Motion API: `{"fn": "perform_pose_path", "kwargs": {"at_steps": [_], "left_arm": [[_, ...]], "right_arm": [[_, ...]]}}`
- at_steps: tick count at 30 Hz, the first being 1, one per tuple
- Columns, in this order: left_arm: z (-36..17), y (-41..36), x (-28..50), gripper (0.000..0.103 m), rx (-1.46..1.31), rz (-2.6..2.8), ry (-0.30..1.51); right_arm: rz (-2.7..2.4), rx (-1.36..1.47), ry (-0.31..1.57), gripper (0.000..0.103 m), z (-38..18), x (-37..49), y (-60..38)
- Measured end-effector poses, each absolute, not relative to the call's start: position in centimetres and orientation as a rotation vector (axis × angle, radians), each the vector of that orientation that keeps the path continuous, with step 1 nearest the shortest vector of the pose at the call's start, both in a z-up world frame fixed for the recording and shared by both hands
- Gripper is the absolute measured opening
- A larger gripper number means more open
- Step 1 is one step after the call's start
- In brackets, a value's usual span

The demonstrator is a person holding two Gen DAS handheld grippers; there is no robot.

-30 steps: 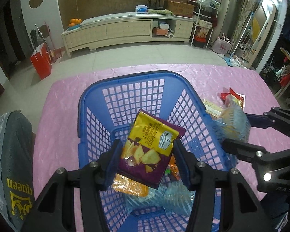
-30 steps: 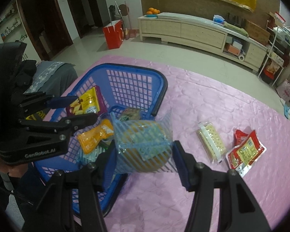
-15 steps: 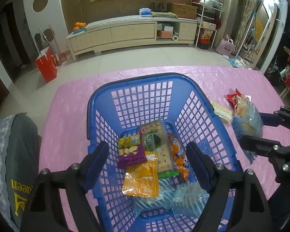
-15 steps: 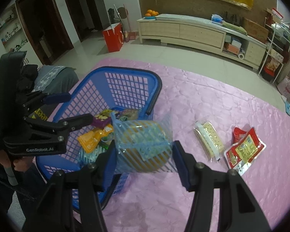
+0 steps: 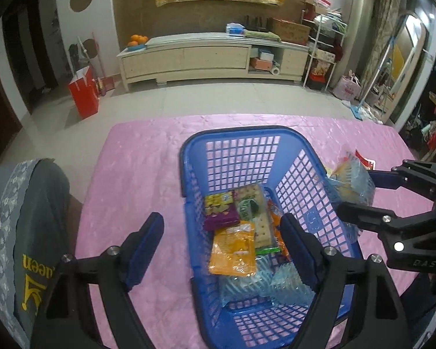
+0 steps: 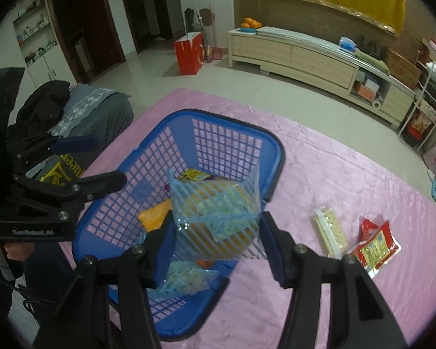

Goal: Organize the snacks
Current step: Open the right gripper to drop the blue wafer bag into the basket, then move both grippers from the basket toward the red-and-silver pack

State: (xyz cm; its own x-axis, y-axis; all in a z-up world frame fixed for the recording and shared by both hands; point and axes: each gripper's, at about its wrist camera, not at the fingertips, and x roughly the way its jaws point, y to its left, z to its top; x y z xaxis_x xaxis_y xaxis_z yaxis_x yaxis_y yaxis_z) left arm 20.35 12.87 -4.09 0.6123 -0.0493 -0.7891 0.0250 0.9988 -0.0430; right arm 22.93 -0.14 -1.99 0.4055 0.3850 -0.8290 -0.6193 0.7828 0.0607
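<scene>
A blue plastic lattice basket (image 5: pixel 244 157) holds a purple-and-yellow chip bag (image 5: pixel 219 210), a cracker sleeve (image 5: pixel 254 215), an orange pouch (image 5: pixel 232 248) and blue-striped clear packs (image 5: pixel 264 286) at its near end. Another blue-striped pack with a round yellow pastry (image 6: pixel 216 218) hangs clamped above the basket's right rim. Right of the basket lie a cracker pack (image 6: pixel 330 231) and a red packet (image 6: pixel 373 245).
</scene>
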Motion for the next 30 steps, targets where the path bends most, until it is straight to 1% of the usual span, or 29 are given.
{"fn": "perform_pose_path", "kwargs": {"at_steps": [7,13,19,21,23,24,25,30], "left_arm": [[-4.7,14.7,20.6,0.08,-0.068,-0.033,0.933],[-5.3,15.5,20.8,0.08,-0.096,-0.018,0.94],[-5.6,15.7,21.1,0.08,-0.11,0.002,0.95],[-5.5,15.6,21.1,0.08,-0.117,0.001,0.95],[-5.4,15.5,21.0,0.08,-0.122,-0.005,0.947],[-5.3,15.4,21.0,0.08,-0.123,-0.005,0.946],[-5.2,15.2,20.9,0.08,-0.123,-0.009,0.944],[-4.6,14.1,20.6,0.08,-0.098,-0.015,0.941]], "right_arm": [[0.635,-0.317,0.994,0.06,-2.7,24.2,2.4],[0.599,-0.413,1.013,0.06,-3.9,25.0,4.4],[0.578,-0.457,1.015,0.061,-4.6,25.1,4.8],[0.557,-0.469,1.004,0.066,-4.7,25.1,4.8],[0.539,-0.463,0.987,0.074,-4.4,25.0,4.6],[0.536,-0.452,0.981,0.082,-4.1,24.9,4.3],[0.536,-0.443,0.98,0.084,-3.9,24.9,4.1],[0.525,-0.366,0.983,0.084,-2.2,24.6,1.4]]}}
